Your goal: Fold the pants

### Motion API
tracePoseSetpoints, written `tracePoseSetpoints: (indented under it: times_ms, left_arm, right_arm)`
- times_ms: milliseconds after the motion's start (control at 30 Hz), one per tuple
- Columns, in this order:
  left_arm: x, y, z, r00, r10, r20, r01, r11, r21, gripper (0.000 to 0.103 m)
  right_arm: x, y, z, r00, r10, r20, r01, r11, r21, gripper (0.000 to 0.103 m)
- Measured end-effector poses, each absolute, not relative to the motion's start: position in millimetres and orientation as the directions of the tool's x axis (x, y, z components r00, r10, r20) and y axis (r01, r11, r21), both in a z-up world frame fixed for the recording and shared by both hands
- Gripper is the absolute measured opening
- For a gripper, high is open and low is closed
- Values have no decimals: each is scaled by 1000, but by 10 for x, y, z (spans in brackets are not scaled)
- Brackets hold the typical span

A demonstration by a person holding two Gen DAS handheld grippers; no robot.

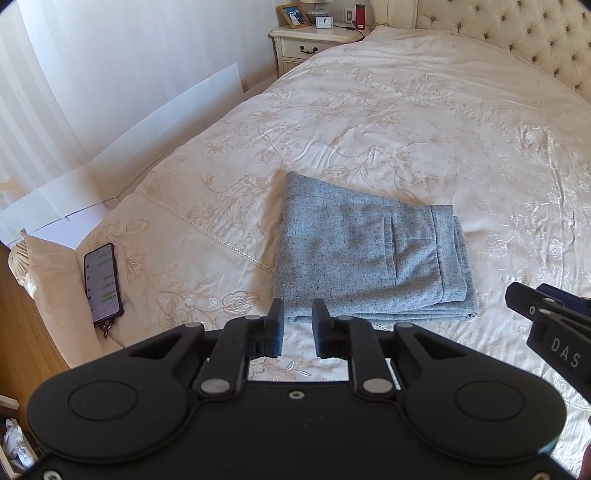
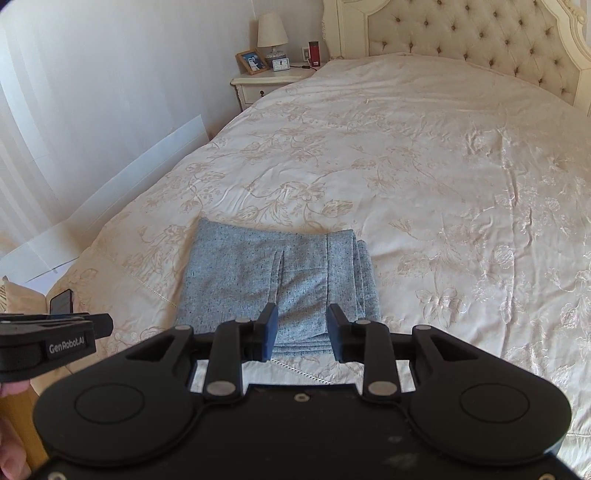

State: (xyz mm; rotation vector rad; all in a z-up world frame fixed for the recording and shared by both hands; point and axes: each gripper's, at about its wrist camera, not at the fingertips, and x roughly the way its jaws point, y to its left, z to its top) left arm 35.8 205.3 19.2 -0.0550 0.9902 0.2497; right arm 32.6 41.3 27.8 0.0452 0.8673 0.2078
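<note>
Left wrist view: the left tool hangs above the near edge of the bed, its fingers a narrow gap apart with nothing between them. Just past the tips lie the pants, grey speckled cloth folded into a compact stack of layers, flat on the cream floral bedspread near the foot of the bed; a pocket slit and the waistband show on the top layer toward the right. At the right edge the right tool comes into the picture, clear of the cloth. A phone with a lit screen lies on the bedspread to the near left, well apart from the pants. Far off at the head of the bed stand a nightstand with a photo frame, a small clock and a red bottle, beside the tufted headboard. Right wrist view: the right tool is spread wider and empty, held over the near edge of the pants; whether its tips touch the cloth is hard to say from this angle, but they seem to be above it. The left tool shows at the left edge, and a lamp stands on the nightstand.
</note>
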Motion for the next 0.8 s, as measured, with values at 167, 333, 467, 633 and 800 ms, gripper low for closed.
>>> tracePoseSetpoints:
  times_ms: [167,333,467,633,800]
  left_arm:
    - [307,2015,206,524,182,-832,-234,970,65,25]
    - [257,2010,233,530,182,-828,-237,970,61,25]
    - [252,2024,249,532,182,-827,-240,969,59,25]
    - [251,2041,249,532,185,-826,-245,968,59,25]
    - [252,2059,241,530,183,-828,-246,968,56,25]
  right_arm:
    - [284,410,294,628,207,-750,-172,977,125,32]
    - [258,402,297,629,213,-747,-176,976,130,32]
    - [236,409,295,631,215,-745,-181,975,128,32]
    - [226,416,294,630,217,-745,-183,975,130,32]
    - [216,421,293,628,222,-746,-190,973,129,32]
